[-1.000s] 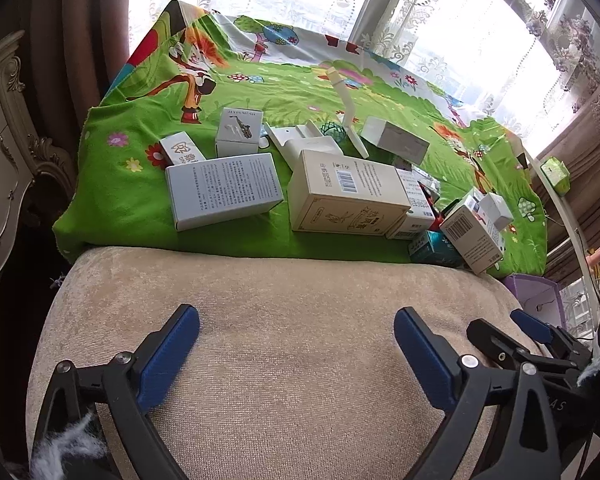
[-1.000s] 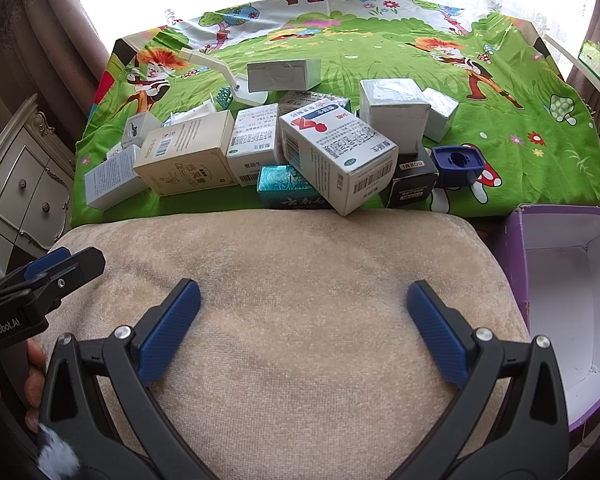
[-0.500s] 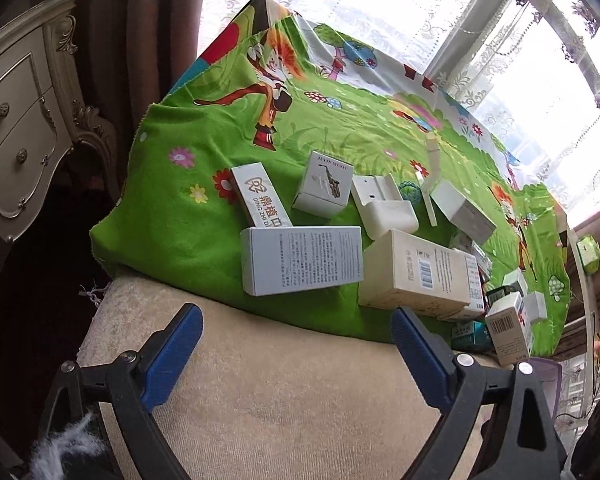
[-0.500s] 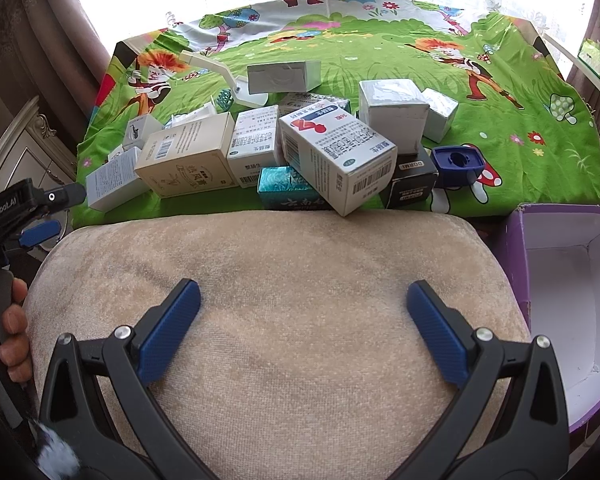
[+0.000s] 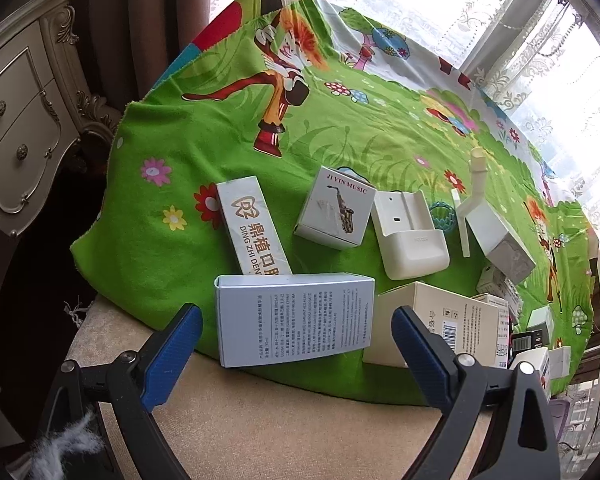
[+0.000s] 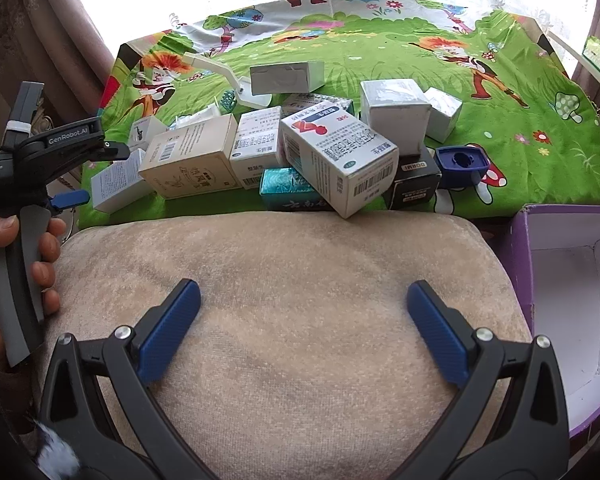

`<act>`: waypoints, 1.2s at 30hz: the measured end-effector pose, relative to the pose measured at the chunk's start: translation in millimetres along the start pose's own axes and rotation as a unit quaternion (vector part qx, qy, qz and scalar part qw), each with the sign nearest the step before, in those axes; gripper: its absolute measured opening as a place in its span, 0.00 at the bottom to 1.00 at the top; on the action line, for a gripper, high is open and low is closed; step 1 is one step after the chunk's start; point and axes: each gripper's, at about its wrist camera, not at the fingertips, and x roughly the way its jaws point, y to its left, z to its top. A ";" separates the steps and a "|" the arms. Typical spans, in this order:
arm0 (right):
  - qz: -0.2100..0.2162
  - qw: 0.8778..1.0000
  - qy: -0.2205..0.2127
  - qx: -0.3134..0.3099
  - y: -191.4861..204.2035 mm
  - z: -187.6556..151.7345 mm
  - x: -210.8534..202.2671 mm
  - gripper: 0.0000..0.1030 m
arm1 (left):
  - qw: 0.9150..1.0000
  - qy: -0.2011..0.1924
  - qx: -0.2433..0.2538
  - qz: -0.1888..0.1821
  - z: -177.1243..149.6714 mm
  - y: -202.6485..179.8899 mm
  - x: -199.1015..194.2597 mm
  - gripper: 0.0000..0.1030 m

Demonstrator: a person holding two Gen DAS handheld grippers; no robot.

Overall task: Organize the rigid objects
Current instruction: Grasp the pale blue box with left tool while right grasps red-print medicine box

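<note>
- The left tool (image 5: 296,338) has its jaws apart and empty, framing the pale blue box (image 5: 294,318), which lies at 12 o'clock from it near the front edge of the green cloth (image 5: 228,120).
- That pale blue box hides the lower end of the long dental box (image 5: 252,226); the cream box (image 5: 440,322) at 3 o'clock is partly behind the tool's right finger.
- The right tool (image 6: 302,330) is spread wide and empty over the beige cushion (image 6: 292,280).
- Only the right view shows the purple bin (image 6: 560,320), cut off at 3 o'clock, and the tilted red-and-white medicine box (image 6: 336,160) covering most of a teal box (image 6: 280,188).
- Only the left view shows the saxophone box (image 5: 334,212) plainly.
</note>
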 end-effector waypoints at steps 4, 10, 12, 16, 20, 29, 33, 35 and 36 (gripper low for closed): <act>0.043 0.999 0.014 0.005 -11.6 3.7 -3.5 1.00 | 1.000 0.001 0.000 0.008 0.8 -2.3 4.6 0.94; 0.082 0.996 -0.009 0.040 -28.0 4.2 -20.2 1.00 | 1.000 0.009 0.004 0.018 3.4 -6.3 13.7 0.94; 0.080 0.996 -0.019 0.044 -33.8 6.6 -24.7 1.00 | 1.000 0.013 0.008 0.023 2.4 -7.4 17.1 0.94; 0.033 0.999 -0.030 0.016 -36.8 15.1 -24.8 1.00 | 0.999 0.019 0.012 0.027 1.7 -7.4 21.3 0.87; 0.032 0.998 -0.046 -0.002 -40.2 29.7 -20.6 1.00 | 0.999 0.017 0.015 0.025 1.1 -7.9 21.7 0.87; 0.041 0.996 -0.049 -0.057 -32.1 59.0 -2.2 1.00 | 1.000 -0.008 -0.001 0.003 -9.0 1.4 7.0 0.87; 0.040 0.996 -0.037 -0.068 -30.3 64.7 11.3 0.97 | 1.000 -0.027 -0.007 -0.009 -16.3 5.8 -5.0 0.87; 0.049 0.996 -0.029 -0.071 -29.8 65.6 15.6 0.89 | 0.999 -0.035 -0.007 -0.014 -21.1 6.2 -10.7 0.87; 0.050 0.996 -0.027 -0.073 -29.2 66.0 17.6 0.85 | 0.999 -0.039 -0.005 -0.015 -23.2 6.2 -13.6 0.87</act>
